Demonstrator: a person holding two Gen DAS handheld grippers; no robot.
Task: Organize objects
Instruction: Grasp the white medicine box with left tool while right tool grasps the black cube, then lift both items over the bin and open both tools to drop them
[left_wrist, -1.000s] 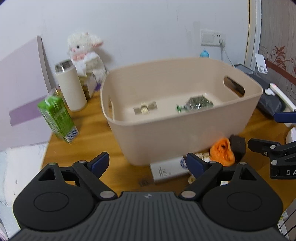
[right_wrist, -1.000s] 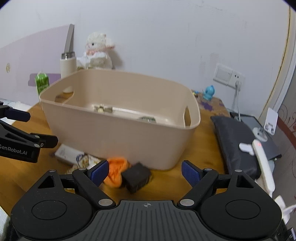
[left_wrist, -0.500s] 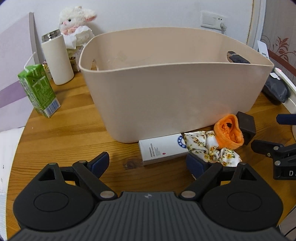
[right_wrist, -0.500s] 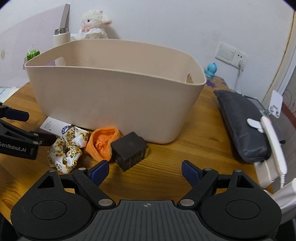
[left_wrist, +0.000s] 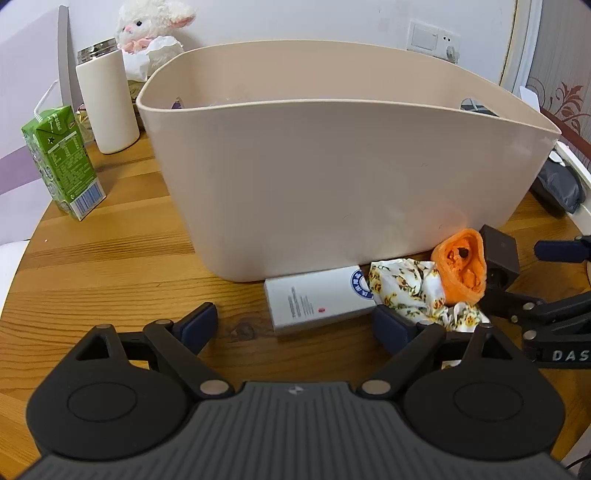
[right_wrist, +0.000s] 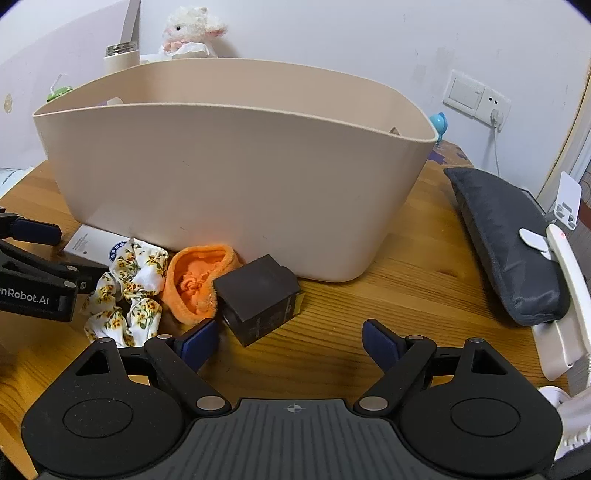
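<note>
Far left on the round wooden worktop (left_wrist: 110, 258): a green drink carton with a white straw (left_wrist: 61, 158), upright. Just right of it and farther back, a white cylindrical flask with a metal cap (left_wrist: 107, 101). Behind the flask, against the wall, a white plush lamb (left_wrist: 151, 33).

Centre: a large beige plastic tub with cut-out handles (left_wrist: 332, 177) fills the middle of both views. Its contents cannot be seen from this low angle.

Along the tub's near wall, a row of loose items. Leftmost, a flat white rectangular box with a blue round logo (left_wrist: 317, 299), lying flat, one long edge close to the tub's base. Touching its right end, a white scrunchie with a yellow flower print (left_wrist: 417, 291). Against that, a crumpled orange fabric piece (left_wrist: 461, 262). Right of it, a small dark brown box (right_wrist: 258, 299), touching the orange fabric and near the tub's wall.

Left gripper (left_wrist: 295, 325) low over the worktop, jaws wide and holding nothing; the white box sits between and just beyond its fingertips, and the right fingertip (left_wrist: 391, 328) is close to the scrunchie.

Right gripper (right_wrist: 291, 339) also low, jaws wide, nothing held; the dark brown box lies just ahead of its left fingertip (right_wrist: 199, 339).

Far right: a dark grey padded pouch (right_wrist: 506, 236) on the worktop, with white plastic pieces beside it. On the wall, a white switch and socket plate (right_wrist: 476, 99).
</note>
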